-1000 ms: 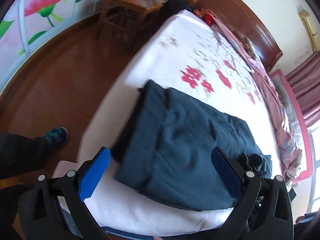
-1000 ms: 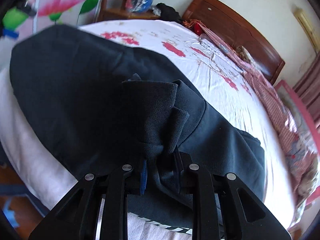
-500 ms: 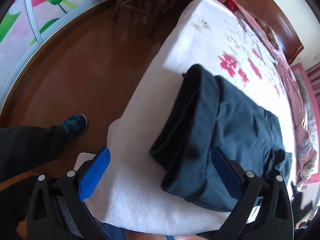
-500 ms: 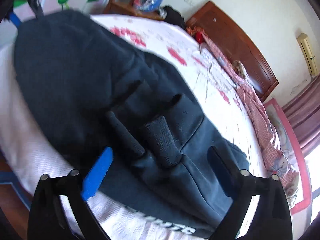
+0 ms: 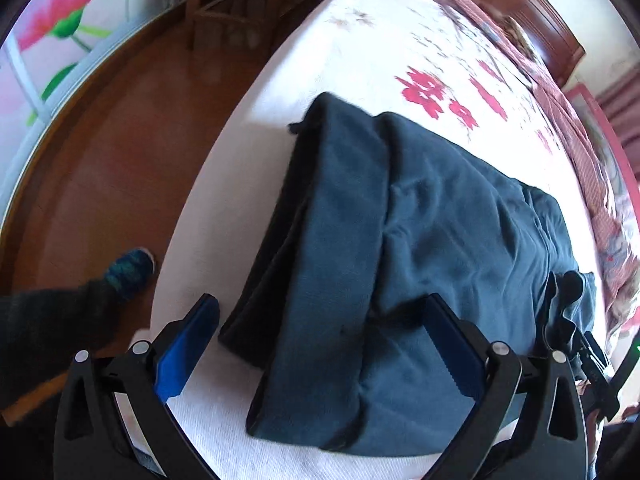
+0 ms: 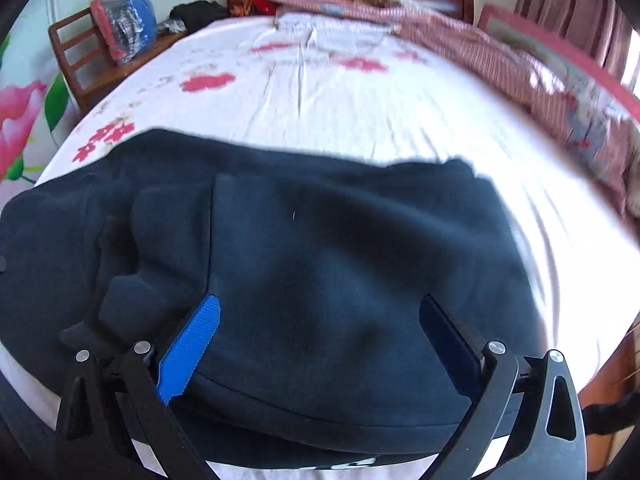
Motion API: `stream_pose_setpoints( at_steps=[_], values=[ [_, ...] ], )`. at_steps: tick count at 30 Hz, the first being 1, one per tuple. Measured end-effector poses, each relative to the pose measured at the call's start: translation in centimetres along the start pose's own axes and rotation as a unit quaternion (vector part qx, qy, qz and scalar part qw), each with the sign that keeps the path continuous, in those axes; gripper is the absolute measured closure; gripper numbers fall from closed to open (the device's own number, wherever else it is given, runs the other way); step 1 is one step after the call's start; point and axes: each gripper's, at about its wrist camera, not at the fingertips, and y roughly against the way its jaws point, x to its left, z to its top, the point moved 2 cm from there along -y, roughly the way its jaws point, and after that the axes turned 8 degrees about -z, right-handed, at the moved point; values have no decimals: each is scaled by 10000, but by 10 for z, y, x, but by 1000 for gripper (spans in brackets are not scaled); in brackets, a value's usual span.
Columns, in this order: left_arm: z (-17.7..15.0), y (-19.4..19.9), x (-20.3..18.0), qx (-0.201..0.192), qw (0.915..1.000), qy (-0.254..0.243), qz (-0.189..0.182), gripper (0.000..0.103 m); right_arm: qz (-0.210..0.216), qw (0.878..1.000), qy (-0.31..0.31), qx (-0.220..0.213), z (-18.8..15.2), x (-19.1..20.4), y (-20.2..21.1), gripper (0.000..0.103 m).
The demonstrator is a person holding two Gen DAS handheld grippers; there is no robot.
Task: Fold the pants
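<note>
Pants (image 5: 400, 248), dark blue, folded w/ creases on bed (image 6: 360, 100); both grippers' jaws wide, holding nothing.

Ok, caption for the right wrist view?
Open right hand-held gripper above folded dark pants on a floral bed sheet.

My left gripper (image 5: 320, 348) covers the near edge of the pants (image 5: 400, 240), and my own leg (image 5: 48, 320) is cut off at the frame. From my right side, the striped blanket (image 6: 500, 64) smears into blur, its pattern unreadable.
</note>
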Motion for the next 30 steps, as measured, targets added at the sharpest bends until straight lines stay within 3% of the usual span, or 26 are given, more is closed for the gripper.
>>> stream_pose_setpoints(
  at_steps=[5,7,9,12,16,18,23,26,30],
  values=[
    [3,6,-11,-148,9998,-82,-130,7,87,9997,-205,-91,-19,-5,-6,3],
    [2,14,-18,-258,9994,-240,-22,21,92,9998,-193,-64,-20,-2,-9,3],
    [3,16,-16,-294,9990,-269,194,51,107,9997,-215,-47,-19,-1,-11,3],
    [6,16,-3,-352,9994,-13,-37,61,99,9997,-211,-84,-18,1,-14,3],
    [6,18,-12,-338,9991,-251,111,72,25,9996,-265,-122,-18,-3,-8,3],
    [9,23,-22,-423,9988,-256,10,83,-5,9990,-365,-249,-19,-7,0,3],
    [14,34,-47,-564,9971,-242,-446,89,-52,9989,-355,-301,-21,-15,3,3],
    [19,28,-61,-529,9975,-299,-348,89,19,9985,-474,-282,-23,-22,4,3],
    [21,29,-52,-521,9983,11,-255,90,130,9975,-645,-239,-23,-30,5,3]
  ],
)
